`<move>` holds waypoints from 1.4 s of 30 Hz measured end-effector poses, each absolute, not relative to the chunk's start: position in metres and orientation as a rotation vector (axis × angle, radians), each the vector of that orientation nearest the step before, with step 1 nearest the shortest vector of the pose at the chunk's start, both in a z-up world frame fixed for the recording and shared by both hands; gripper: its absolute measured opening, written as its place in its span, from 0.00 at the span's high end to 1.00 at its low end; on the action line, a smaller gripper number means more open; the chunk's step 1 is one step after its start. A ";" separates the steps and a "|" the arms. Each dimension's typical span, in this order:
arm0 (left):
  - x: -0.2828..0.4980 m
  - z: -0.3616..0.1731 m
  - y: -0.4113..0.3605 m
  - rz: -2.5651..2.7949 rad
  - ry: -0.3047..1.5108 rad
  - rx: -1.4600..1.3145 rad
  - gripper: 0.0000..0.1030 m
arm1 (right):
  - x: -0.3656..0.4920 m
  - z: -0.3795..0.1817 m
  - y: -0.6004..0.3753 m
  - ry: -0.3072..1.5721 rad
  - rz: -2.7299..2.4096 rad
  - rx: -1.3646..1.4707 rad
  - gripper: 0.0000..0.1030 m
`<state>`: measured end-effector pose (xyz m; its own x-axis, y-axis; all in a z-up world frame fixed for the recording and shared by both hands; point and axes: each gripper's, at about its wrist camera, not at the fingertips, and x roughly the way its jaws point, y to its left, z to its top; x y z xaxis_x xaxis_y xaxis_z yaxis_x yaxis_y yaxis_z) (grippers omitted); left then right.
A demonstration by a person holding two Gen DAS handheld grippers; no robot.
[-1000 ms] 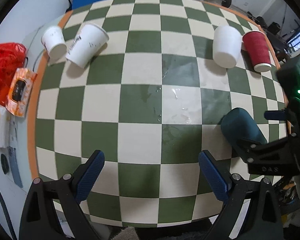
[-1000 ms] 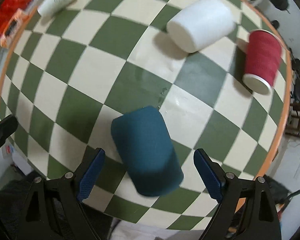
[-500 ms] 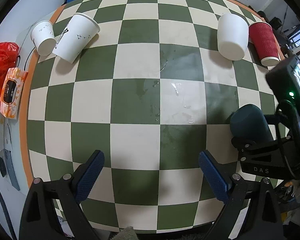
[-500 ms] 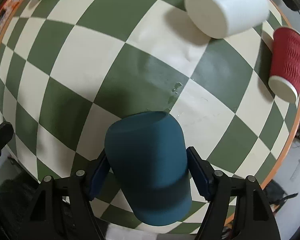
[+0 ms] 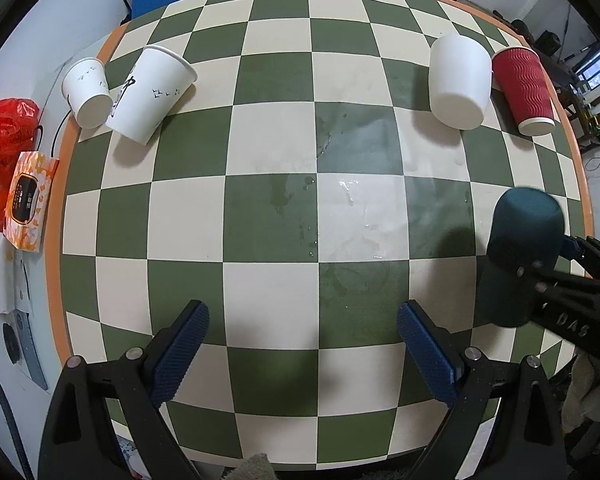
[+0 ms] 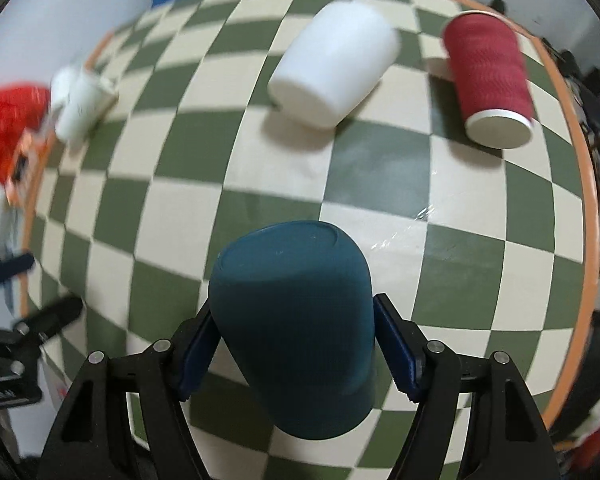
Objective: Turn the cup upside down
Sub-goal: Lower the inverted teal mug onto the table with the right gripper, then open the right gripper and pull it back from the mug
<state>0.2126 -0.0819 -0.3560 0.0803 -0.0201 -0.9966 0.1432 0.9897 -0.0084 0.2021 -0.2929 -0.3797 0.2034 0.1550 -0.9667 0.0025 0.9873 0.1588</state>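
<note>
Teal cup (image 6: 296,328) between right claw (image 6: 300,354) pads

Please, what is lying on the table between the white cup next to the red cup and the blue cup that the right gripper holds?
Only bare checkered table with a few water drops lies between the white cup and the blue cup, seen in the left wrist view.

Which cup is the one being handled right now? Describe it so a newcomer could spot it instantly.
Start at the round green-and-cream checkered table with the orange rim. Near its right edge, the right tool is shut on a dark teal cup, closed base pointing away from the tool. It is the only dark cup: the others are a red ribbed cup and white cups across the table.
</note>
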 end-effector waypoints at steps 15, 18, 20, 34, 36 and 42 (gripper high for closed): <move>0.206 -0.359 -0.089 -0.134 1.482 0.147 0.06 | 0.149 -0.376 -0.304 1.038 0.085 0.215 0.28; 0.204 -0.360 -0.092 -0.141 1.484 0.150 0.06 | 0.142 -0.379 -0.299 1.047 0.095 0.192 0.28; 0.203 -0.359 -0.094 -0.147 1.481 0.152 0.06 | 0.137 -0.379 -0.296 1.049 0.098 0.175 0.28; 0.197 -0.344 -0.100 -0.158 1.443 0.156 0.06 | 0.140 -0.381 -0.295 1.156 0.074 0.183 0.27; 0.196 -0.343 -0.099 -0.158 1.440 0.155 0.06 | 0.140 -0.380 -0.295 1.180 0.063 0.192 0.18; 0.194 -0.333 -0.098 -0.159 1.424 0.152 0.06 | 0.132 -0.367 -0.295 1.227 0.006 0.204 0.09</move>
<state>0.1937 -0.0983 -0.3325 0.1396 -0.0186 -0.9900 0.1996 0.9798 0.0097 0.1324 -0.2949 -0.3668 0.3393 0.1147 -0.9336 0.1054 0.9816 0.1590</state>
